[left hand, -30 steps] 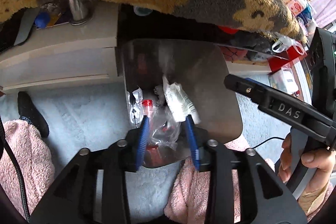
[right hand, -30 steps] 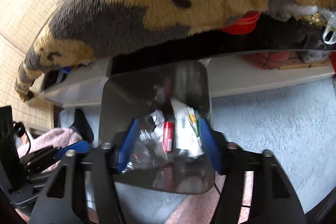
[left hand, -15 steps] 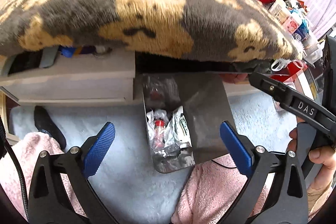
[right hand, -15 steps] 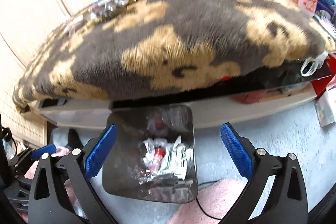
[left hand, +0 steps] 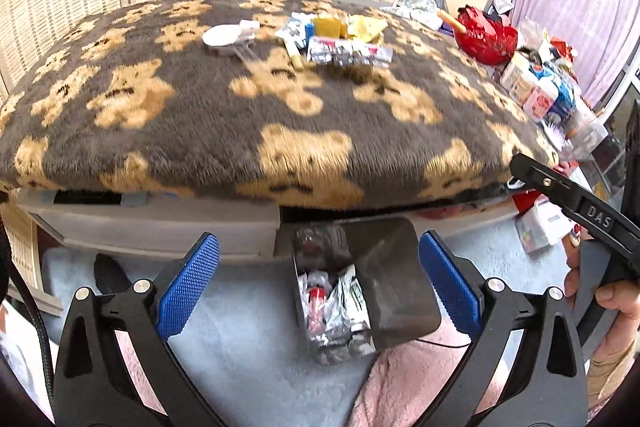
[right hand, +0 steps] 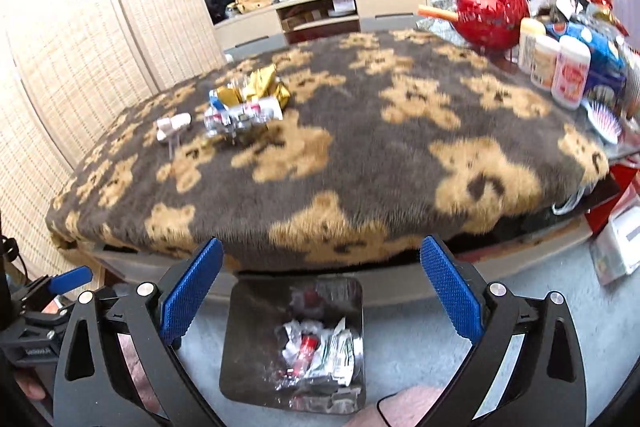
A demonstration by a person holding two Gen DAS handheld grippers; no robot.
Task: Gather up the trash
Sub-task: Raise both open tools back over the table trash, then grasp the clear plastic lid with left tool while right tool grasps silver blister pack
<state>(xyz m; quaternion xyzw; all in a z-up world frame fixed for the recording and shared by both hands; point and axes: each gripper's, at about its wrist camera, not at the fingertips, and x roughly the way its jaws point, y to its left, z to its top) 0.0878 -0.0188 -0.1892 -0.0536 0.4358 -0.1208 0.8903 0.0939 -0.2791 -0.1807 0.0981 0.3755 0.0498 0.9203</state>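
A steel trash bin [left hand: 396, 279] stands on the pale carpet below the table edge and holds crumpled wrappers [left hand: 336, 303]; it also shows in the right wrist view [right hand: 244, 339]. A pile of wrappers and packets [left hand: 340, 47] lies on the bear-print table cover [left hand: 224, 131], also in the right wrist view [right hand: 244, 107]. A crumpled white piece [left hand: 228, 37] lies left of the pile. My left gripper [left hand: 320, 291] is open and empty above the bin. My right gripper [right hand: 320, 307] is open and empty above the bin too.
Red foil bag [left hand: 486, 37] and several bottles and jars [right hand: 556, 67] crowd the table's right end. A TV stand [right hand: 320, 13] is behind. Pink fabric [left hand: 404, 383] lies on the carpet near the bin. A white box [right hand: 618, 243] sits on the floor at right.
Both grippers opened and let trash fall into the bin, then rose from the bin until the table top with its pile came into view.
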